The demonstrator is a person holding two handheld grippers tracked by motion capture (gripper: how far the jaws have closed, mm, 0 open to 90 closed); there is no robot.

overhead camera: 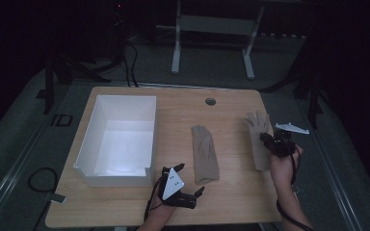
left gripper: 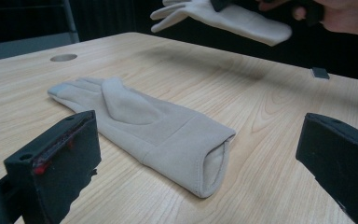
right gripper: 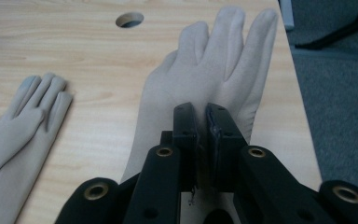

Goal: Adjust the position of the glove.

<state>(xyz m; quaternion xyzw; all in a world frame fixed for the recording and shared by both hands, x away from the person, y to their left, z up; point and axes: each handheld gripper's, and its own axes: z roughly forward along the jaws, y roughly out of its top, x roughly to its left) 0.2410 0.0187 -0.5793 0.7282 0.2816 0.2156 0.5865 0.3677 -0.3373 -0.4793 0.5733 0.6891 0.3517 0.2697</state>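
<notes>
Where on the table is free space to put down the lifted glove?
Bare wood lies between the flat glove and the lifted glove in the right gripper, and beyond both, around the round hole. The white box crowds the table's left side, the left gripper the near edge.

Held glove (right gripper: 200, 79): the black jaws cover its palm in the right gripper view; its cuff runs off the bottom edge.
Flat glove (right gripper: 14, 135): the left and bottom edges cut off its cuff in the right gripper view.
Left gripper (left gripper: 196, 154): both jaws are cropped by the bottom edge in its own view.
Room behind the table (overhead camera: 231, 103): too dark to tell beyond a pale frame.
White box (overhead camera: 120, 178): its outer left wall is hidden.
</notes>
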